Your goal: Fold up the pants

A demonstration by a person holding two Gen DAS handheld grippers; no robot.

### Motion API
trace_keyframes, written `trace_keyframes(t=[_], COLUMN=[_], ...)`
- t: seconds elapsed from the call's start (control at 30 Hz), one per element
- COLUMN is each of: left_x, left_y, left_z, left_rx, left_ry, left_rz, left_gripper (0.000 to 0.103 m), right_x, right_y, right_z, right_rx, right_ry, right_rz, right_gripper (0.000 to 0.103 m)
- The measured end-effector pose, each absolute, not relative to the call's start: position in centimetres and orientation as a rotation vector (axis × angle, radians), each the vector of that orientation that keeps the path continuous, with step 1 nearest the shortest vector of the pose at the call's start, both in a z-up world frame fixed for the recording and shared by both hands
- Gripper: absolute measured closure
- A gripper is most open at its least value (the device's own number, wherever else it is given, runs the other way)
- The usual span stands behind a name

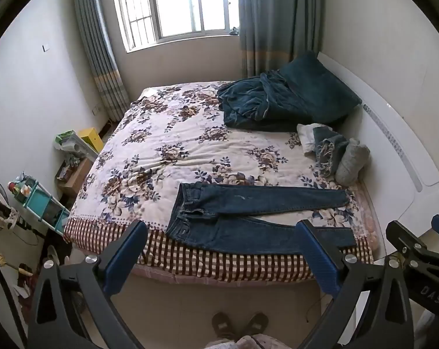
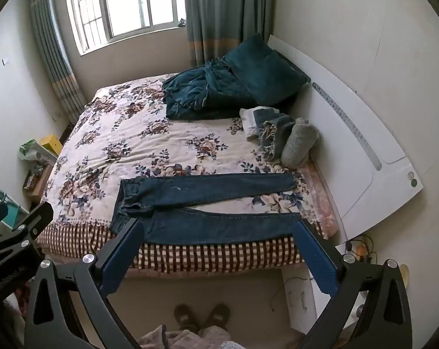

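Jeans lie flat on the floral bedspread at the near edge of the bed, waistband to the left, both legs running right and splayed in a shallow V; the near leg sits right along the checked border, nearly over the edge. Left gripper and right gripper both hang above the near edge, jaws wide apart, nothing between them, not touching the denim. Fold not started. Risks as I see them: near leg is close enough to the drop that a sideways drag could pull it off the bed. Pinching too deep would likely grab the bedspread along with the denim, and it's already wrinkled. The legs aren't parallel, so folding one over the other without lining up the hems gives a skewed stack. Pile of clothes at the far right, near the headboard, is well apart, no interference expected.
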State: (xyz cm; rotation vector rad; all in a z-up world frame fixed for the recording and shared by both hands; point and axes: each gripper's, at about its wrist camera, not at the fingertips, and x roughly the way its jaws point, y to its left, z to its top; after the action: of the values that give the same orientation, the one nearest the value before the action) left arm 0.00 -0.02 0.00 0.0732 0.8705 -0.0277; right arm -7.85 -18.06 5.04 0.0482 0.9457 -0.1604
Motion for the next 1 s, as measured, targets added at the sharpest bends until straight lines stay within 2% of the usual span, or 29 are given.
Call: trace_keyframes(t=[1.0], left_x=[0.5], left_y=[0.3], left_z=[-0.9], left_rx=[0.093], left_ry=[0.882], left_rz=[-0.017], left_gripper=[0.0], right_x=[-7.1], right_y=[-17.3], right_z=[3.8], right_rx=[0.052], right_ry=[0.979], right_rz=[-0.168], right_gripper=[0.0])
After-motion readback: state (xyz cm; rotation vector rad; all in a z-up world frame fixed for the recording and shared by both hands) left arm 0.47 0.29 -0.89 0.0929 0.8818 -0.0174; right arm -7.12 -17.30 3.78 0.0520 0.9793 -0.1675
